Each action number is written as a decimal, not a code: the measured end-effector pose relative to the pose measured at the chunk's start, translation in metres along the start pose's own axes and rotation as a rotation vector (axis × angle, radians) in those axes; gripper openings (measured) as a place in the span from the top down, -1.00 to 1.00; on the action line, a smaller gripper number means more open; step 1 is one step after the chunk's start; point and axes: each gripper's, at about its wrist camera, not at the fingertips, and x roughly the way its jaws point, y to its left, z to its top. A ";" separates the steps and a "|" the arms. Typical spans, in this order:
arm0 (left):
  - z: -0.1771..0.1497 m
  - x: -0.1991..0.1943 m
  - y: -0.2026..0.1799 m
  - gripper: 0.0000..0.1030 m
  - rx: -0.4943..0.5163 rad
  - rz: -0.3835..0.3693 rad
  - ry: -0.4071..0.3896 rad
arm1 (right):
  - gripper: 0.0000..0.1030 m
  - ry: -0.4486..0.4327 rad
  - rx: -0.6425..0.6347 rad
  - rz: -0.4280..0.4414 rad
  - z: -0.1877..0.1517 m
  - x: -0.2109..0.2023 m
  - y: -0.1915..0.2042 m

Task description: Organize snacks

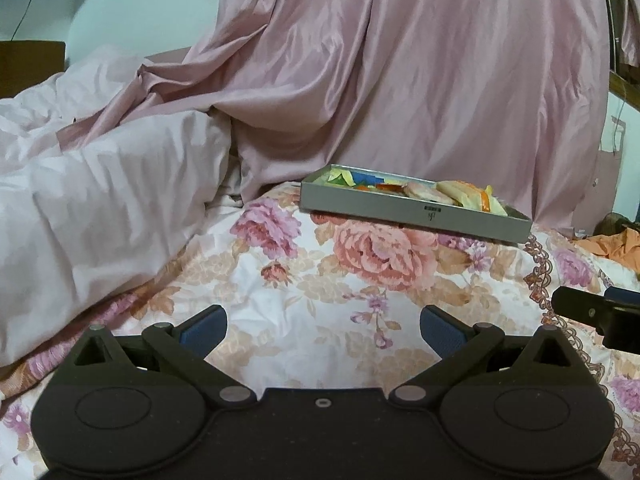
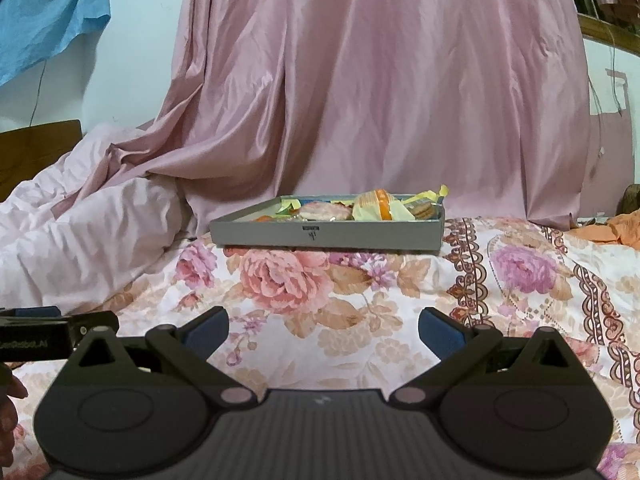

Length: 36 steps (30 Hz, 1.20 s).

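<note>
Two grippers hover low over a floral bedspread [image 1: 304, 292], side by side, both pointed at a grey tray [image 1: 416, 210] that sits farther up the bed. The left gripper [image 1: 323, 330] has its jaws spread wide with nothing between the blue pads [image 1: 204, 330] — only bedspread shows in the gap. The right gripper [image 2: 323, 330] is likewise released, its pads [image 2: 440, 334] well apart and empty.

The tray rests flat on the bedspread, just in front of a hanging pink curtain [image 2: 380, 92]. In it lie the snacks [image 2: 372, 206]: wrapped pieces in yellow, orange and pinkish wrappers, piled loosely, some rising above the rim; from the left wrist view a blue wrapper [image 1: 362, 178] shows toward the far left end. How many there are cannot be told. The tray's near wall bears a small dark label [image 2: 310, 232].

Left of the tray a pale pink quilt [image 1: 92, 200] is bunched up, touching the curtain's lower folds. An orange cloth [image 2: 624, 230] lies at the bed's right edge — well apart from the tray. In the right wrist view, the left gripper's side pokes in at the lower left, with fingertips of a hand [image 2: 10, 408] below it.
</note>
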 end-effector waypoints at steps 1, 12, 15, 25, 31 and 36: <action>0.000 0.001 0.000 -0.99 0.000 -0.001 0.001 | -1.00 0.002 0.002 0.000 -0.001 0.001 0.000; -0.004 0.005 0.000 -0.99 -0.003 -0.006 0.016 | -0.99 0.022 0.003 -0.002 -0.005 0.003 0.000; -0.004 0.005 0.000 -0.99 -0.003 -0.005 0.015 | -1.00 0.028 0.003 -0.001 -0.006 0.004 0.000; -0.004 0.005 0.000 -0.99 -0.002 -0.005 0.015 | -1.00 0.030 0.003 -0.001 -0.007 0.003 0.000; -0.004 0.005 0.000 -0.99 -0.002 -0.005 0.015 | -1.00 0.034 0.004 0.000 -0.008 0.004 0.001; -0.004 0.005 0.000 -0.99 -0.001 -0.005 0.016 | -0.99 0.035 0.005 0.000 -0.008 0.004 0.001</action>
